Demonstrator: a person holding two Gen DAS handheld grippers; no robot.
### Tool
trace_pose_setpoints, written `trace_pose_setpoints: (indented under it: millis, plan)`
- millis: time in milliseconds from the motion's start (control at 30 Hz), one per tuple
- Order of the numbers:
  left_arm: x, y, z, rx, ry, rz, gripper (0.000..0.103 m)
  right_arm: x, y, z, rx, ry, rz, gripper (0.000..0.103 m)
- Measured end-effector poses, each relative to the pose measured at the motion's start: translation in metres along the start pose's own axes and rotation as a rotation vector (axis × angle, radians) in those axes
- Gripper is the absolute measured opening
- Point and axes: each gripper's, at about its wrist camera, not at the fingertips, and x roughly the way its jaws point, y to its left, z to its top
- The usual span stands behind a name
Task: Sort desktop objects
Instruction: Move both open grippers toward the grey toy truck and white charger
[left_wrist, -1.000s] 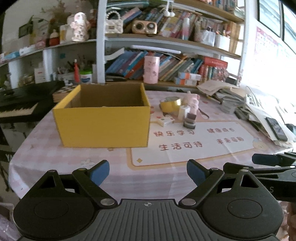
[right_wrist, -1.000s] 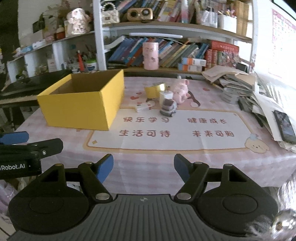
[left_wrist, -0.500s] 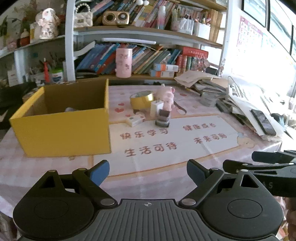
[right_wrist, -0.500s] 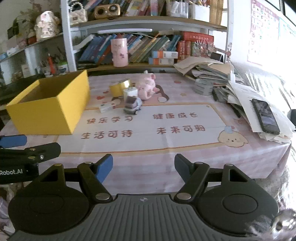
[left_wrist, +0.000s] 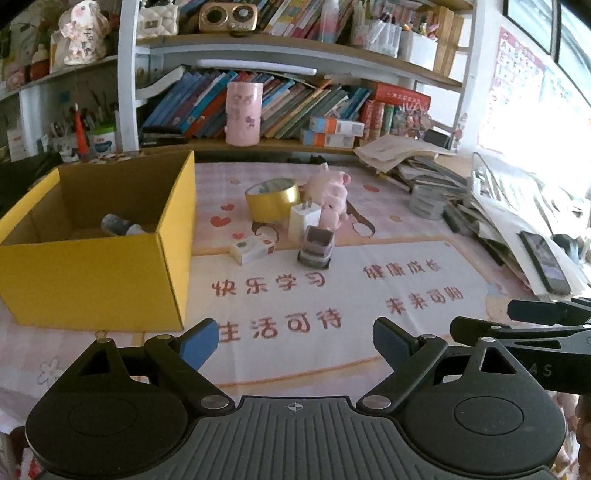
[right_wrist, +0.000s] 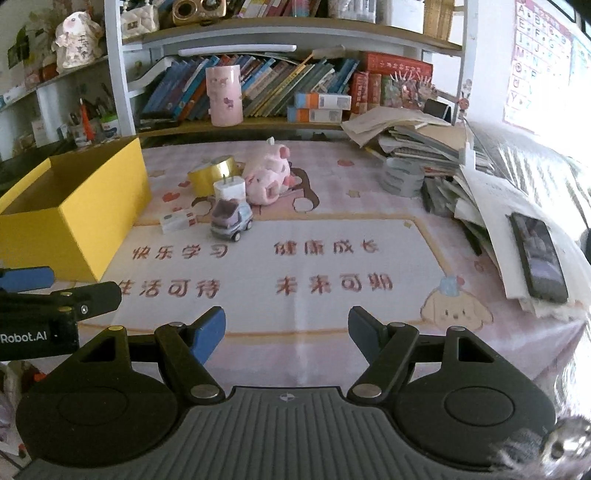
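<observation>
While both tools hang over the near edge of the counter (left_wrist: 110, 354), the left hand-held gripper (left_wrist: 295, 338) has its blue-padded jaws spread wide with nothing between them, only the printed desk mat (left_wrist: 332, 295) showing in the gap. The right hand-held gripper (right_wrist: 286, 330) stands a little less wide, jaws apart and empty too, over the same mat. Ahead of the left hand-held gripper and off to its left sits the yellow cardboard box (left_wrist: 96, 266), open-topped, with a small grey item (left_wrist: 118, 225) lying inside; what it is cannot be made out. Straight ahead and well beyond both sets of fingertips is the cluster to sort: a grey toy truck (right_wrist: 231, 219) nearest, a white charger plug (right_wrist: 229, 188) just behind it with prongs up, a small white box (right_wrist: 177, 221) lying just left of the truck, a roll of gold tape (right_wrist: 214, 177) farther back, and a pink plush pig (right_wrist: 267, 175) beside the tape. Off to the right of the right hand-held gripper, a dark phone (right_wrist: 537, 254) rests on a heap of papers (right_wrist: 480, 192).
</observation>
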Motion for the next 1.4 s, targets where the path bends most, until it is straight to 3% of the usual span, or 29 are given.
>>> trace_pose_setpoints:
  millis: [833, 1400]
  plan:
    - [0.054, -0.033, 0.048, -0.022, 0.047, 0.229, 0.093, 0.112, -0.04, 0.047, -0.034, 0.127, 0.241, 0.077]
    - [0.057, -0.041, 0.049, -0.038, 0.114, 0.346, 0.093, 0.179, -0.016, 0.071, -0.204, 0.144, 0.389, 0.084]
